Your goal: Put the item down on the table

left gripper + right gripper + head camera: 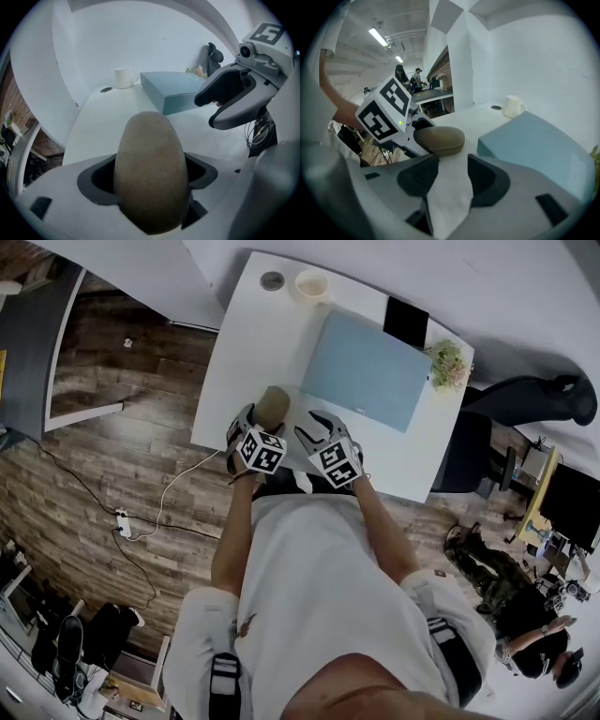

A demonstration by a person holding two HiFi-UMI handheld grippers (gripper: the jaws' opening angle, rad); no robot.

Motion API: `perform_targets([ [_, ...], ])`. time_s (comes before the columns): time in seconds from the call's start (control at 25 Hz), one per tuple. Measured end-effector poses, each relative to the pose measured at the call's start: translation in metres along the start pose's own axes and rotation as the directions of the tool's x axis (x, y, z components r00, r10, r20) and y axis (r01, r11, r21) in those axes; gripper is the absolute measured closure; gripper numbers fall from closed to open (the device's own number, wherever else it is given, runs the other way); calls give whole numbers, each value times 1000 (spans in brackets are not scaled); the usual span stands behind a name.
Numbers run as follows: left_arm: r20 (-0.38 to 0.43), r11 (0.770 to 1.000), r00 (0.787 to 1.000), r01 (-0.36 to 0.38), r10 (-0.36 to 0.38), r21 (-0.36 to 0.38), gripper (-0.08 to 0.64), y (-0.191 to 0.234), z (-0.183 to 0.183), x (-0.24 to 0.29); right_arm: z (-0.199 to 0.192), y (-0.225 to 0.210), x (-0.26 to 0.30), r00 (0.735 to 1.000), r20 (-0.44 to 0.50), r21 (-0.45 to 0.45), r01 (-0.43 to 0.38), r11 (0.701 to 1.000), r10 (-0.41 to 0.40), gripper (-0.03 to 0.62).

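Clamped between the wide-spread jaws of the left gripper [265, 420] — a brown oval case [151, 168], both sides against the pads, long end pointing out over the near left part of the white table [246, 343]. Cannot tell whether resting on the top. Just right, the right gripper [452, 174] — jaws apart, only tabletop between. Farther back, a blue box [366, 367] and a white mug [311, 284].

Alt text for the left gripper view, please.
The left gripper grips a brown oval case between its jaws, over the white table. Beyond it lie a teal box and a white mug; the right gripper hangs at the upper right.
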State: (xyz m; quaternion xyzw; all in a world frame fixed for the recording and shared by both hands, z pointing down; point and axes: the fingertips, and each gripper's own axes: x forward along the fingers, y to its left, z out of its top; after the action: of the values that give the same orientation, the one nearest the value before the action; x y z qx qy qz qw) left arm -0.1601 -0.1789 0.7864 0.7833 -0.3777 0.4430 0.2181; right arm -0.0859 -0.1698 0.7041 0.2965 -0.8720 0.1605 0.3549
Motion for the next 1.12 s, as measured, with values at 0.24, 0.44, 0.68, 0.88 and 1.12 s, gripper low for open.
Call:
perform_targets([
  [0.24, 3, 1000, 1000, -4, 4, -2, 146, -1, 0, 1, -2, 4, -1, 1000, 8, 0, 2, 1000, -2, 391],
  [0.44, 22, 1000, 1000, -3, 3, -4, 143, -2, 0, 1, -3, 8, -1, 1000, 13, 7, 1, 1000, -1, 391],
  [0.68, 38, 1000, 999, -3, 4, -15, 141, 0, 2, -3, 1, 10, -3, 1000, 16, -13, 8, 1000, -8, 391],
  [0.88, 60, 1000, 998, 3, -1, -31, 133, -1, 5, -7, -1, 13, -4, 1000, 20, 3, 8, 1000, -8, 391],
  [1.12, 93, 999, 996, 0, 4, -41, 133, 0, 9, -17, 3, 18, -7, 999, 34, -6, 21, 1000, -20, 396],
])
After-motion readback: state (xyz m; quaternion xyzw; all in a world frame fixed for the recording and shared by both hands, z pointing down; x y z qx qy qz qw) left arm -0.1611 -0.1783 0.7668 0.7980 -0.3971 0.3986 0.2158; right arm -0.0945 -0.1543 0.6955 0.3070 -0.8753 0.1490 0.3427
